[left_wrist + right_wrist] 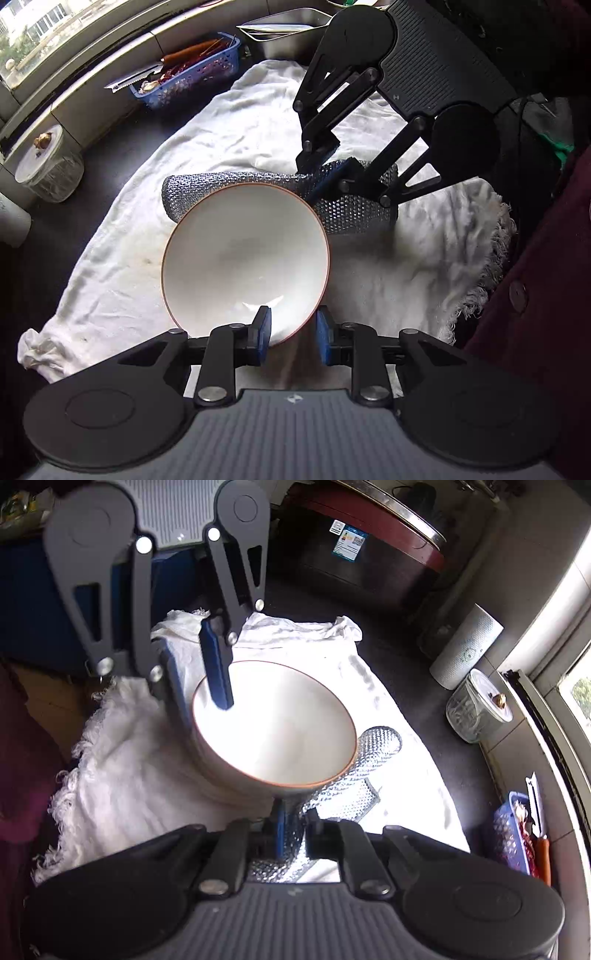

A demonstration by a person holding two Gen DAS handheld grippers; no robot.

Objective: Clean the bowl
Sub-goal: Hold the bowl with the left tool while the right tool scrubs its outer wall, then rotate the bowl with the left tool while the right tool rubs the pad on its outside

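A white bowl (245, 258) with a thin brown rim sits tilted over a white towel (184, 177). My left gripper (293, 334) straddles the bowl's near rim, one blue pad inside and one outside, with a gap still showing between pad and wall. In the right wrist view the same gripper (199, 668) straddles the bowl (280, 727) at its far rim. My right gripper (293, 829) is shut on a silver mesh scouring cloth (343, 794) just beyond the bowl. In the left wrist view it (330, 164) pinches the cloth (354, 214) behind the bowl.
A blue basket (188, 77) of utensils and a metal tray (284, 27) stand at the back. A glass jar (50, 173) is at the left, seen also at the right (476, 709) beside a paper towel roll (465, 646). A dark red cooker (373, 554) stands behind.
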